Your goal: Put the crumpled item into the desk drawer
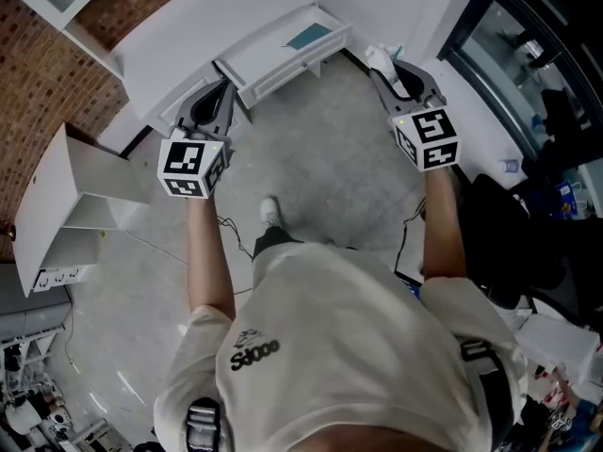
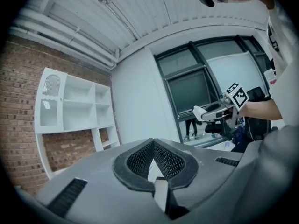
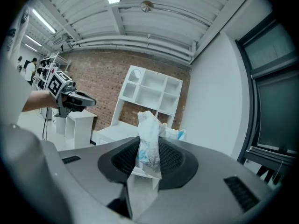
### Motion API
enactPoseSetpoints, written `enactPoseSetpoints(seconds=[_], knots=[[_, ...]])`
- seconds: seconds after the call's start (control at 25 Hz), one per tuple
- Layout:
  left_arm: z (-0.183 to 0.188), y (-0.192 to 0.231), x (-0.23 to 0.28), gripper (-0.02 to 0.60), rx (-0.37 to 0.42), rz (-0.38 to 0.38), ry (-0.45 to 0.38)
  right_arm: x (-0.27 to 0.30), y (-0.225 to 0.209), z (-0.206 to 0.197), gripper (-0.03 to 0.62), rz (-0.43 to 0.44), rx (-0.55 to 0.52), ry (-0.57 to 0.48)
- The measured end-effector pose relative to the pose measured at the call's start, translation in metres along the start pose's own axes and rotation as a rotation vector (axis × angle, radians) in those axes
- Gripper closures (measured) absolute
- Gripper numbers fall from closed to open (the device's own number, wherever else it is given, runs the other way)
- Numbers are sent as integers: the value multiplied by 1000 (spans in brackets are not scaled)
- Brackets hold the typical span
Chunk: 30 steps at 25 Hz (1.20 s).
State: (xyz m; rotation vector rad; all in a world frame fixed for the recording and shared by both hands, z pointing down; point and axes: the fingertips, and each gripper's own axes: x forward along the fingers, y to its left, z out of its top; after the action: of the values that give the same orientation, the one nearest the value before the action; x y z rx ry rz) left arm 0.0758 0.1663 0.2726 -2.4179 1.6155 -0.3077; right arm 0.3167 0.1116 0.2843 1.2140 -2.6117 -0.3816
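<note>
The crumpled item [image 3: 149, 143] is a white wrapper with blue print. It sticks up between the jaws of my right gripper [image 3: 144, 171], which is shut on it. In the head view the right gripper [image 1: 388, 67] hovers right of the white desk [image 1: 188, 40], with the crumpled item [image 1: 380, 56] at its tip. The desk drawer [image 1: 283, 59] stands pulled out, and a teal object [image 1: 309, 36] lies inside it. My left gripper [image 1: 224, 90] is held near the drawer's left end. Its jaws meet at the tips around nothing, as the left gripper view [image 2: 156, 180] also shows.
A white side cabinet [image 1: 66, 205] stands at the left against the brick wall [image 1: 38, 92]. Dark windows [image 1: 528, 55] and a black chair [image 1: 509, 234] are on the right. Cables [image 1: 231, 234] trail on the grey floor. A white cubby shelf [image 3: 152, 92] rises above the desk.
</note>
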Motion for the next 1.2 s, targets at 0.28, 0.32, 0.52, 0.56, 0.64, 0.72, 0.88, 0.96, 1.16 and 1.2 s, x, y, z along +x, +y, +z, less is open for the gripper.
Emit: enactPoseSetpoints(seconds=[0.28,0.32,0.52,0.56,0.64,0.72,0.88,0.96,1.16,1.2], knots=[[-6,6,11,565,18,-10,20,15,-3,-8,485,10,-5,28],[-8,10,13,565,17,-9,20,19,-4,-8,485,8,-7,30],[-22,32,37,565,-9,-8,16,43,-12,-14,485,2,-13,53],[-25,36,45,565,-19,-6,16,50,-16,-16,485,3,-16,56],[-31,44,60,565,-37,-3,18,63,-23,-18,485,6,-24,61],[-35,54,77,565,-43,0,16,79,-32,-20,485,9,-30,65],[-46,80,111,565,-18,-11,26,122,-48,-23,485,10,-22,68],[-54,98,127,565,-13,-11,31,148,-52,-24,485,15,-18,69],[-79,147,167,565,-42,-11,54,219,-59,-28,485,30,-8,84],[-85,158,175,565,-50,-11,58,234,-60,-29,485,36,-5,87]])
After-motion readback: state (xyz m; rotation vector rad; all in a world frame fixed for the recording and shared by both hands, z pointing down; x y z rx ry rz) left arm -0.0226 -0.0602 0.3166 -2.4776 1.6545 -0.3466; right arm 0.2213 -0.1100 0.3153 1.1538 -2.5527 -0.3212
